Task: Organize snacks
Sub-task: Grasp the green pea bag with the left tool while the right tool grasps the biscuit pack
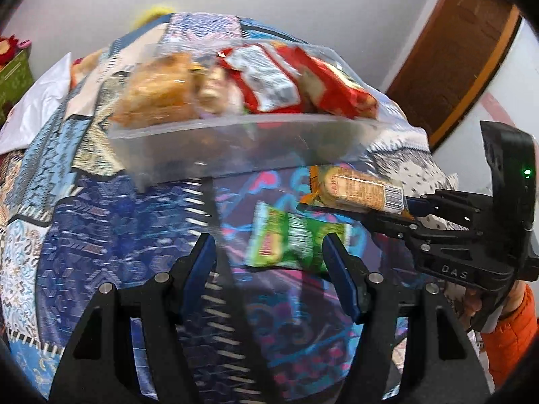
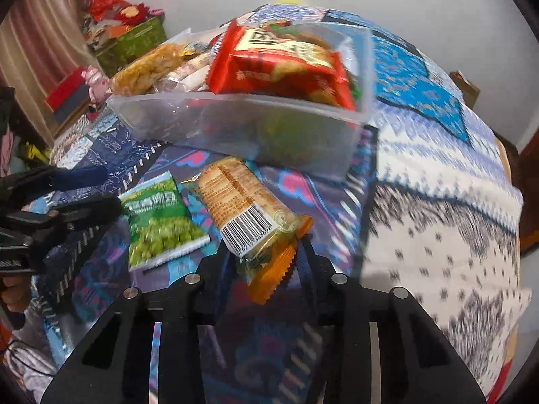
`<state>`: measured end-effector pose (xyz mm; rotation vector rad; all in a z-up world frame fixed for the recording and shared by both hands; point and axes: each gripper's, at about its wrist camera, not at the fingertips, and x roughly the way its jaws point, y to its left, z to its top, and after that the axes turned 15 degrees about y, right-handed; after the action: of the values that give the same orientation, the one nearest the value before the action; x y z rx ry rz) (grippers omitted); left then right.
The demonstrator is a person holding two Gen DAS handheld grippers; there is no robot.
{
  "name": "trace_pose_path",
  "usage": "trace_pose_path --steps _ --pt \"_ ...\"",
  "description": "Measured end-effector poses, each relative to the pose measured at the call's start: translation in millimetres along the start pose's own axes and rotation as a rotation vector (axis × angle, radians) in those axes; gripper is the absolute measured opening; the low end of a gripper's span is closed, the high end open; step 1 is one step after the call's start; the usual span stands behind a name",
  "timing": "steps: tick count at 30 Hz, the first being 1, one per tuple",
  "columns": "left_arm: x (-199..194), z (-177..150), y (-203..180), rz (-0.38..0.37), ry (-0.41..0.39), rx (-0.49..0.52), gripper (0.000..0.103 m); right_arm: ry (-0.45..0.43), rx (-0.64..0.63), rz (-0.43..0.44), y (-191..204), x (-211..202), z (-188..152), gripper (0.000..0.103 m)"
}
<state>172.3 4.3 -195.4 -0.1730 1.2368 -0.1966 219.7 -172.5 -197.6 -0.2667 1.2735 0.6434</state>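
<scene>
The right gripper (image 2: 266, 252) has its jaws narrow and closed on the near end of the orange and clear plastic biscuit packet with a barcode (image 2: 242, 208). The packet points away from the fingers toward the clear plastic storage box (image 2: 235, 128), which stands just behind it on the patterned blue patchwork cloth (image 2: 421, 185). This box is already quite full: a large red snack bag (image 2: 283, 67) and a yellow crispy snack in clear wrap (image 2: 148, 67) lie on top.

The left gripper (image 1: 269, 252) is about half open and holds nothing. It hangs near the green bag of peas (image 1: 296, 242), which lies flat on the cloth beside the biscuit packet; the picture is blurred here, so I cannot tell if one pad touches the bag.

I judge the step in hand is picking up the biscuit packet. Next move asks to lift it over the front wall of the box and release it on the pile, without pushing the red bag out.
</scene>
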Motion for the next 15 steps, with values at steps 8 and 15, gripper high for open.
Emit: trace_pose_path --steps 8,15 --pt "27.5 10.3 -18.4 -0.011 0.064 0.003 0.073 0.020 0.005 0.028 -2.2 -11.2 -24.6 0.037" --pt "41.7 20.1 -28.8 0.025 0.054 0.024 0.074 -0.045 -0.024 -0.027 -1.7 -27.3 -14.7 0.072"
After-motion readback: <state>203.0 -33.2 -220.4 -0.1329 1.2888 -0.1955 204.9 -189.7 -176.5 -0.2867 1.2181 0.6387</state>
